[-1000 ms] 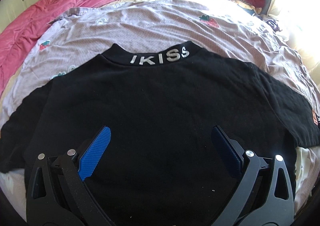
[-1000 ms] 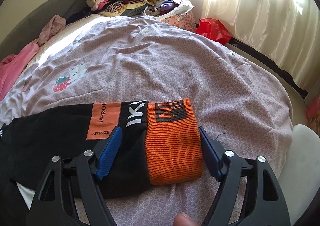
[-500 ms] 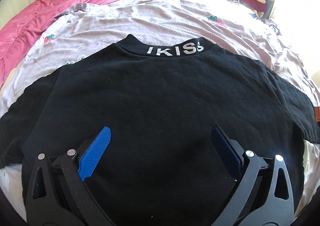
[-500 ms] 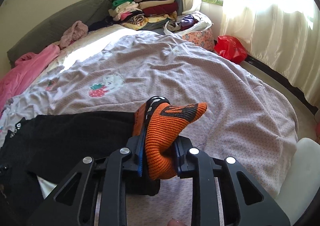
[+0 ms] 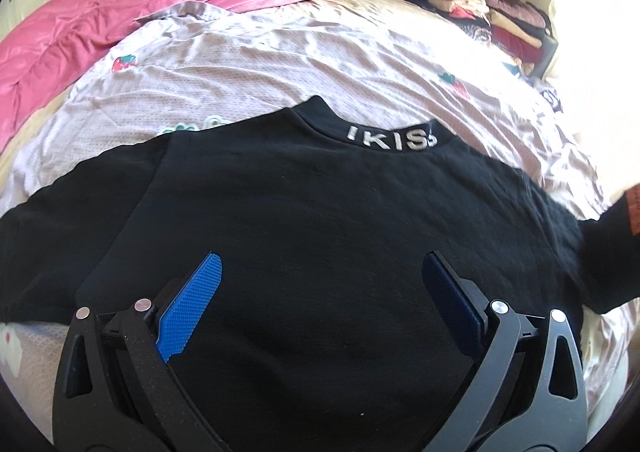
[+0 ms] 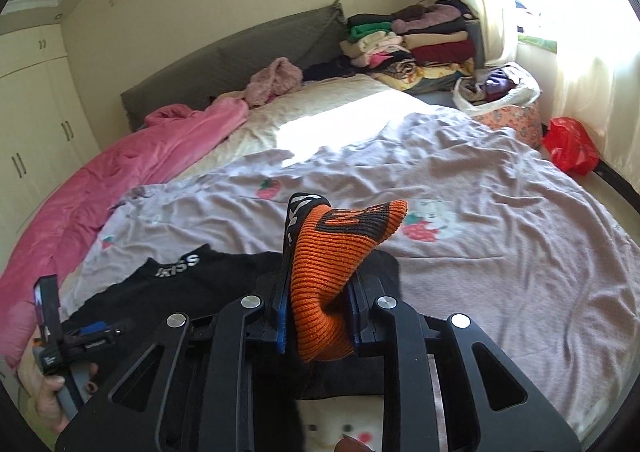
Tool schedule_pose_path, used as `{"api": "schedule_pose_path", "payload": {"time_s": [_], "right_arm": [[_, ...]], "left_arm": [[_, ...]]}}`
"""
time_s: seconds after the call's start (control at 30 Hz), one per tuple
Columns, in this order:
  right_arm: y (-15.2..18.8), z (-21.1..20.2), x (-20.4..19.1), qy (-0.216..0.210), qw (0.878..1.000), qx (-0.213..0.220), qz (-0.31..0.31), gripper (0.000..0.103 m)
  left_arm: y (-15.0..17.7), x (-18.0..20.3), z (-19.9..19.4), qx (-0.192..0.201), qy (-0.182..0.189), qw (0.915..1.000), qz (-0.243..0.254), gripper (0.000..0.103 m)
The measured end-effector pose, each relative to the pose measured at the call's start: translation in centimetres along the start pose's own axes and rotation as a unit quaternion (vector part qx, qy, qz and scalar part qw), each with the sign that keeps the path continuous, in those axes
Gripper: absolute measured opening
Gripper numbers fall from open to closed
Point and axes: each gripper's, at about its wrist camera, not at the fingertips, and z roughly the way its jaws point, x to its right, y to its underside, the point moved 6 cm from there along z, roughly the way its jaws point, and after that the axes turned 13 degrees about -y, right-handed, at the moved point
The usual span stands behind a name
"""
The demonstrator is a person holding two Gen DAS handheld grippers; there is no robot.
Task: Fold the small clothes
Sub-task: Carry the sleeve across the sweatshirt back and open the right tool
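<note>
the right gripper (image 6: 320,316), whose jaws stood wide on either side of the flat orange cuff (image 6: 340,252) a second ago, is now clamped on that cuff. the cuff is bunched between the pads and lifted off the lilac bedspread (image 6: 500,252), its free end rising above the jaws. the black sleeve (image 5: 600,252) is raised with it. the black sweatshirt (image 5: 320,232) now sits lower and left of the right gripper, with its collar lettering in view.

Black tongs (image 5: 320,292), blue ribbed pads (image 5: 192,304), silver screws.
</note>
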Motion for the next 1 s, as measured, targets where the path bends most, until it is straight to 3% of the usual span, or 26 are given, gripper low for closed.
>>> {"api": "schedule_pose_path", "payload": {"time_s": [0.23,0.4,0.63,0.83,1.0], "right_arm": [[0.8,6.0,-8.8,-0.061,0.997,-0.042,-0.026,0.02],[2.6,10.1,-12.8,-0.082,0.993,-0.079,-0.039,0.02],[5.0,13.9,-14.7,-0.091,0.988,-0.114,-0.039,0.021],[5.7,14.6,-15.9,-0.105,0.986,-0.12,-0.04,0.035],[5.2,14.1,-16.1,-0.109,0.987,-0.112,-0.046,0.04]], "left_arm": [[-0.1,-1.6,-0.3,0.002,0.005,0.9999,-0.012,0.094],[-0.2,-3.1,-0.1,-0.001,0.011,0.9995,-0.031,0.094],[-0.2,-4.6,0.2,-0.011,0.013,0.9985,-0.052,0.094],[0.4,-4.4,0.5,-0.02,0.026,0.9981,-0.052,0.094],[0.6,-4.5,0.4,-0.023,0.043,0.9966,-0.066,0.094]]}}
